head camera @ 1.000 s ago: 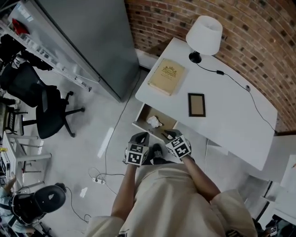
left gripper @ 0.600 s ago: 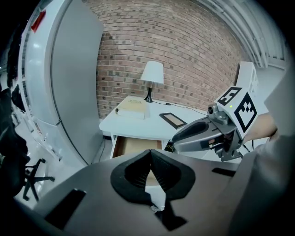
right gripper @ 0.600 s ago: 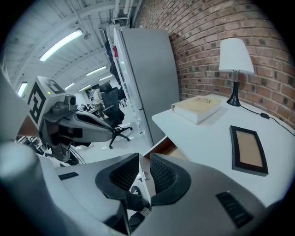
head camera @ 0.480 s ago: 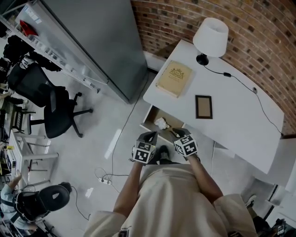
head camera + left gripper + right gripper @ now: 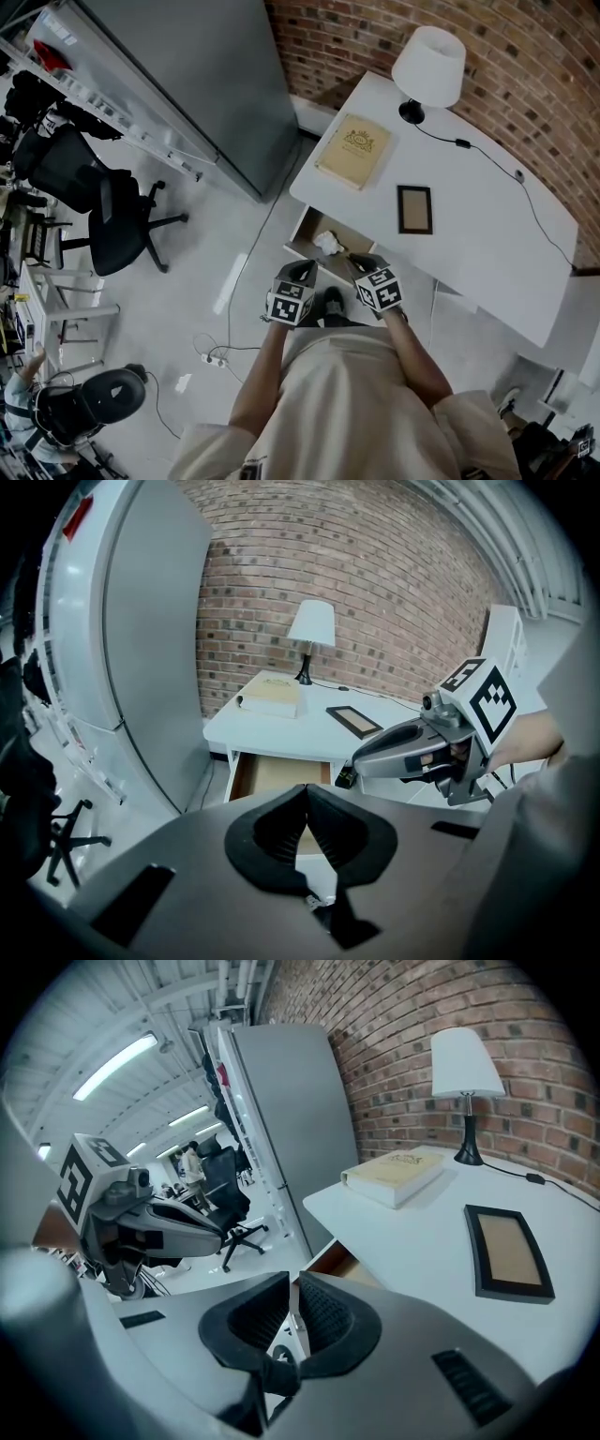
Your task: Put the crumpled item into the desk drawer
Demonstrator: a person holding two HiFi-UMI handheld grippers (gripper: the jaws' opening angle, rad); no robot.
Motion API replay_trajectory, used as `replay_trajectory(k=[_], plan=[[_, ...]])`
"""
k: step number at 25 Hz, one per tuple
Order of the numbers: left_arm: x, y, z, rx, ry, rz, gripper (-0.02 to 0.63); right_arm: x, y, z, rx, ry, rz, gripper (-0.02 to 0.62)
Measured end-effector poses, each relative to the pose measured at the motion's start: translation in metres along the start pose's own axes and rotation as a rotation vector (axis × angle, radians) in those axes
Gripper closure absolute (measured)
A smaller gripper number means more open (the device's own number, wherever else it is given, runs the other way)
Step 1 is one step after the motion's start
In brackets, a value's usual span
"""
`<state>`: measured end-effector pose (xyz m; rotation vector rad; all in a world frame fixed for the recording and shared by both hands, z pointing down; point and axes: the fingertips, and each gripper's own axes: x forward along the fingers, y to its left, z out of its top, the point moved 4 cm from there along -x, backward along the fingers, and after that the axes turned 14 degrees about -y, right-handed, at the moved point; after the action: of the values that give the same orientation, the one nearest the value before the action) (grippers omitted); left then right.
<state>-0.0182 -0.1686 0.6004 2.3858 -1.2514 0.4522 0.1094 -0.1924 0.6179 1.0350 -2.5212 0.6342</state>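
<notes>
Here, left tongs (image 5: 303,273) and right tongs (image 5: 359,265), both pressed together, side by side before the open drawer (image 5: 347,246).

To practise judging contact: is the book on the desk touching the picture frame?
Apart. The head view shows a strip of bare white desk between the book and the picture frame.

No legible text anywhere; book (image 5: 353,150) cover emblem too small to read.
</notes>
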Motion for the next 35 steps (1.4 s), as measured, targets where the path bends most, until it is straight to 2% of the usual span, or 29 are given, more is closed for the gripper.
replay_trajectory(k=[5, 18, 35], plan=[[0.002, -0.001, -0.002, -0.01, -0.003, 0.004, 0.589, -0.005, 0.001, -0.003, 0.012, -0.002, 0.015, 0.571], [-0.002, -0.014, -0.016, -0.015, 0.019, -0.008, 0.589, -0.015, 0.003, -0.023, -0.006, 0.051, 0.002, 0.571], [-0.005, -0.017, -0.022, -0.01, 0.024, -0.022, 0.589, -0.021, 0.005, -0.025, -0.006, 0.044, -0.011, 0.571]])
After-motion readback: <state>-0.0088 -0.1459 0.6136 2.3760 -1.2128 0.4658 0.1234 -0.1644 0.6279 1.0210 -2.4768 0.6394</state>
